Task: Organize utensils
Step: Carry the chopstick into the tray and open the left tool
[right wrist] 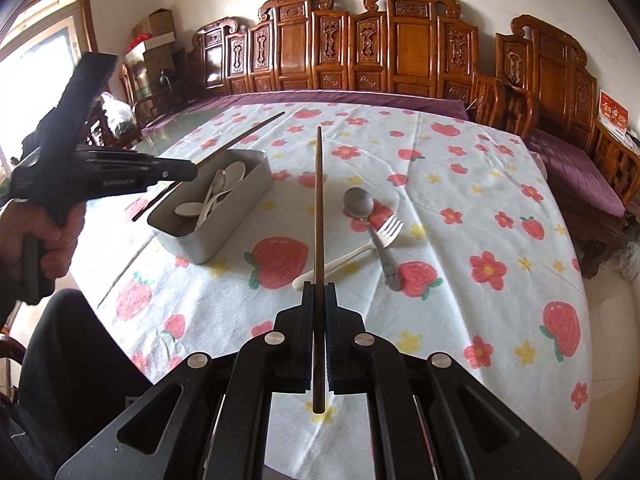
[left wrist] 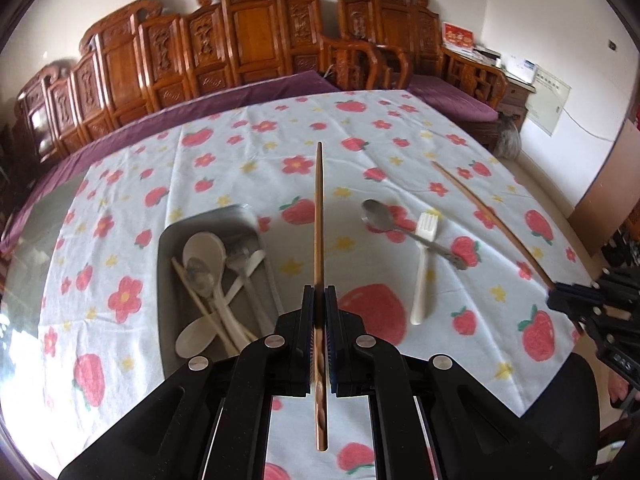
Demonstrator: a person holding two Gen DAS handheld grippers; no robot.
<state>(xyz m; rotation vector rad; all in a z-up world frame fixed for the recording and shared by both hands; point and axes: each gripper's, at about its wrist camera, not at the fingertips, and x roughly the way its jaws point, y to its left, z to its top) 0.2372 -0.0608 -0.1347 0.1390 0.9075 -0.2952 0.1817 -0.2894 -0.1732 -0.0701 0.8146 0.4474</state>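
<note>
A brown chopstick [left wrist: 319, 216] is clamped between the closed left tongs [left wrist: 319, 300], its tip held above the worktop [left wrist: 400, 140] just right of the grey tray [left wrist: 168, 240]. A second chopstick [right wrist: 318, 200] is pinched in the closed right tongs [right wrist: 319, 296]. Right of the tray, a metal spoon [left wrist: 378, 216] and white fork [left wrist: 424, 264] are laid crossed on the cloth

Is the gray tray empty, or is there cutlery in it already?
Not empty. The gray tray already holds several pale spoons and other pieces piled together; an exact count cannot be told.
</note>
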